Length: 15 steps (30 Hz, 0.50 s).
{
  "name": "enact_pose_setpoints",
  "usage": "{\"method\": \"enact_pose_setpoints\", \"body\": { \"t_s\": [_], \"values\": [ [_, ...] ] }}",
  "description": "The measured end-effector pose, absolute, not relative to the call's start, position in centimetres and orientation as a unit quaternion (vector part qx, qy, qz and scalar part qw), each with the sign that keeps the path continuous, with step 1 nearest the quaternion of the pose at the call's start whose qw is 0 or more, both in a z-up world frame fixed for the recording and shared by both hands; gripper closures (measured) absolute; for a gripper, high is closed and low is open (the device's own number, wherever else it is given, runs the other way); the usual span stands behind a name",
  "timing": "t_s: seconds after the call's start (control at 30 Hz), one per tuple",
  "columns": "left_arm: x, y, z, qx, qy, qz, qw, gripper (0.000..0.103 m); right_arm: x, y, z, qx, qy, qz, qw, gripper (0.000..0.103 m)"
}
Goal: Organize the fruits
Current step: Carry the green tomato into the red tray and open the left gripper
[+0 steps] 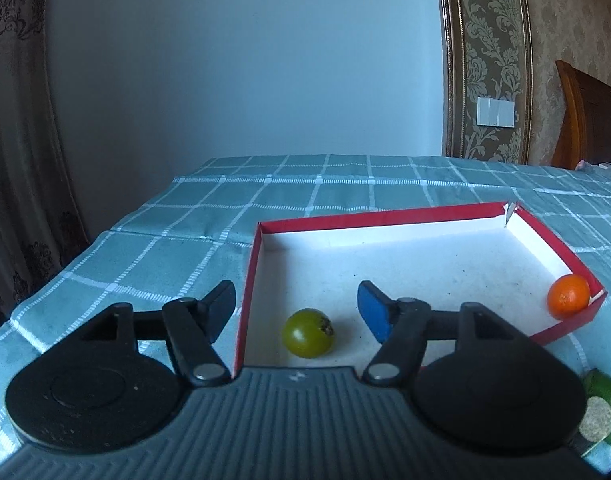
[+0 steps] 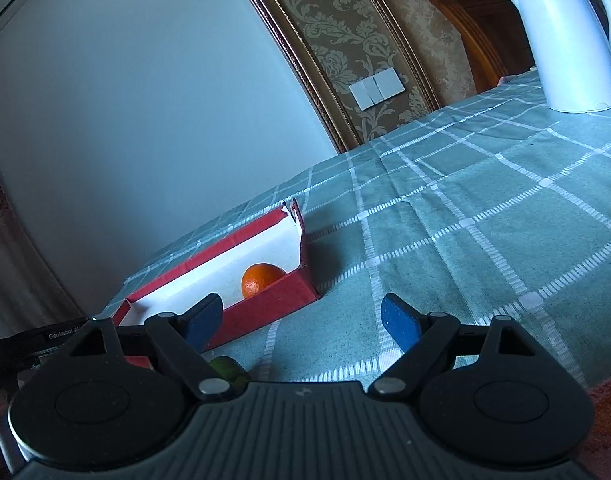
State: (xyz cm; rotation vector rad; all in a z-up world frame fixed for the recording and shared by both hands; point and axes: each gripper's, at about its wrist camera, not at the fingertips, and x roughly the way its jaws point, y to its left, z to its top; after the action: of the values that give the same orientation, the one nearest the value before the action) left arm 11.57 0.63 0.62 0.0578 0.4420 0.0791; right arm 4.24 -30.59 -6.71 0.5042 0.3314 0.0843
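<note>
The left gripper (image 1: 295, 312) is hanging with its jaws apart and nothing pressed between them; its blue pads (image 1: 372, 312) are standing clear of the green fruit (image 1: 308, 333), which is lying just below the gap on the white floor of the box (image 1: 385, 217), near the box's left wall and near edge. The left finger is reaching outside the red left wall, the right finger is sitting over the box floor. An orange (image 1: 568, 296) is resting in the box's near right corner, touching the red wall. Two more green fruits (image 1: 603, 392) are lying on the cloth (image 1: 177, 248) outside the box, at the near right, partly cut off by the view's edge.

The right gripper (image 2: 301, 322) is holding its jaws wide and empty over the checked cloth, just right of the box. From this side the orange is showing over the red near wall, and a green fruit (image 2: 225, 368) is peeking out on the cloth beneath the left finger. A white kettle (image 2: 565, 36) is standing far right on the cloth, well apart from the box. A switch plate (image 2: 376, 88) is sitting on the patterned wall beyond.
</note>
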Motion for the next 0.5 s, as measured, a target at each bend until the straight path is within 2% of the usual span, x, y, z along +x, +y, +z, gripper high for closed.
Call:
{"method": "enact_pose_setpoints", "body": {
  "t_s": [0.13, 0.2, 0.23, 0.37, 0.5],
  "values": [
    [7.8, 1.4, 1.4, 0.009, 0.201, 0.025, 0.979, 0.036, 4.2, -30.6, -6.7, 0.25, 0.161, 0.041, 0.954, 0.016],
    [5.1, 1.8, 1.5, -0.003, 0.185, 0.023, 0.982, 0.026, 4.2, -30.6, -6.7, 0.251, 0.16, 0.04, 0.954, 0.016],
    [3.7, 2.1, 1.3, -0.009, 0.177, 0.019, 0.984, 0.024, 4.2, -30.6, -6.7, 0.251, 0.16, 0.039, 0.954, 0.016],
    [-1.1, 2.6, -0.1, 0.001, 0.136, 0.011, 0.991, 0.022, 4.3, -30.6, -6.7, 0.249, 0.162, 0.037, 0.954, 0.016],
    [-2.8, 2.9, -1.3, 0.002, 0.115, 0.035, 0.993, 0.02, 4.4, -30.6, -6.8, 0.248, 0.164, 0.038, 0.954, 0.016]
  ]
}}
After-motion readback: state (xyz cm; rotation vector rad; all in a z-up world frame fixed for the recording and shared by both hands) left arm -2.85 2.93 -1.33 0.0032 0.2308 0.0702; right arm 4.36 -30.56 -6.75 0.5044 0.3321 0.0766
